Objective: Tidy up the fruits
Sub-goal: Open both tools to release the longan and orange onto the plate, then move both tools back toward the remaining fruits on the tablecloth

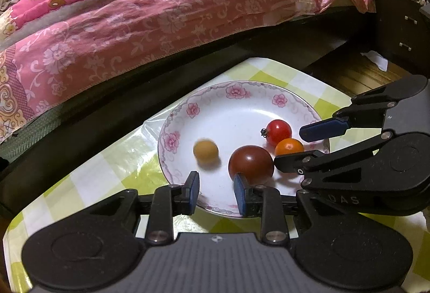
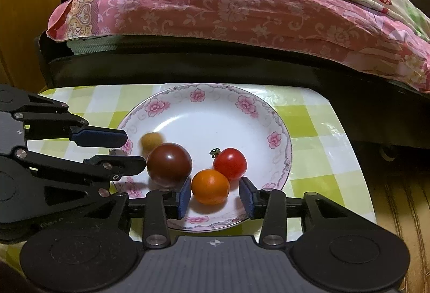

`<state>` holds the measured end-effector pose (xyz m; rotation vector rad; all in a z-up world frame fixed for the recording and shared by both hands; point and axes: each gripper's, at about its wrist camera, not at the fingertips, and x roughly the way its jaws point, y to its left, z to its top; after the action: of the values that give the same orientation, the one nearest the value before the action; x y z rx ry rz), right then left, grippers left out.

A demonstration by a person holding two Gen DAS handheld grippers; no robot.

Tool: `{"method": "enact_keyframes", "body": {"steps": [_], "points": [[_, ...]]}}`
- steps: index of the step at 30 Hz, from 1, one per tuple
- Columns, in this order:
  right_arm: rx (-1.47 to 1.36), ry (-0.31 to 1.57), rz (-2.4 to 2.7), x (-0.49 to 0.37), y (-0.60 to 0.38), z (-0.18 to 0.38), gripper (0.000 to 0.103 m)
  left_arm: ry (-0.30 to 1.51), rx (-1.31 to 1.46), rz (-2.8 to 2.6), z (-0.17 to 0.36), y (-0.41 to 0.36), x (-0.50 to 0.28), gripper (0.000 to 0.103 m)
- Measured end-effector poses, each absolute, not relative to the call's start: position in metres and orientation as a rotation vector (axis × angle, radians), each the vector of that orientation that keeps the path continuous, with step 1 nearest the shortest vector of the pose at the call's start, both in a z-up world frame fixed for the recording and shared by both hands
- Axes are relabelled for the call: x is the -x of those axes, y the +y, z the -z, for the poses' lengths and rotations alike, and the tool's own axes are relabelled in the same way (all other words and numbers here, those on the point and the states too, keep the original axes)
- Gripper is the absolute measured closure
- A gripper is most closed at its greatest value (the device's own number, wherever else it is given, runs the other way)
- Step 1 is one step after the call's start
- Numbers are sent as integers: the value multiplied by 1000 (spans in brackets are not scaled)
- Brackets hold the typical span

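Behind everything, a bed (image 1: 161, 24) under a pink floral quilt, dark frame close against the table's far edge. Below it, a small table with a green-and-white checked cloth (image 1: 88, 177), glossy as if under plastic film. On the cloth, a white plate (image 1: 236, 110) with a pink flower rim, holding all four fruits.

Largest fruit: a dark red-brown tomato (image 1: 251, 164), smooth and shiny, probably firm but easy to bruise; best taken across the widest part with a light squeeze. Next, an orange tomato (image 2: 210, 186), touching a bright red cherry tomato (image 2: 230, 163) with a small green stem. Smallest, a tan round fruit (image 1: 205, 152), blurred, apparently rolling on the plate, well apart from the red pair. All round and slick, likely to roll or squirt from hard pads.

Left gripper (image 1: 216, 194): jaws apart with nothing between them, hanging over the near rim, dark tomato just beyond the right finger. Right gripper (image 2: 215, 197): jaws parted either side of the orange tomato, pads not pressing. Crowding as main hazard: neighbours touching, and the two grippers near each other across the plate.
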<state>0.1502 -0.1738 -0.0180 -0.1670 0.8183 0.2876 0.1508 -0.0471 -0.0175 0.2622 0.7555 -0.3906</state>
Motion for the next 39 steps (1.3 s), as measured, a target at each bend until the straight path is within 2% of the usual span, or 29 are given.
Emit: {"method": "enact_keyframes", "body": {"steps": [15, 39], "points": [[110, 758, -240, -147, -189, -1, 64, 737, -230, 370, 3, -37, -146, 66], [155, 763, -277, -109, -163, -14, 64, 736, -229, 348, -8, -21, -110, 66]]}}
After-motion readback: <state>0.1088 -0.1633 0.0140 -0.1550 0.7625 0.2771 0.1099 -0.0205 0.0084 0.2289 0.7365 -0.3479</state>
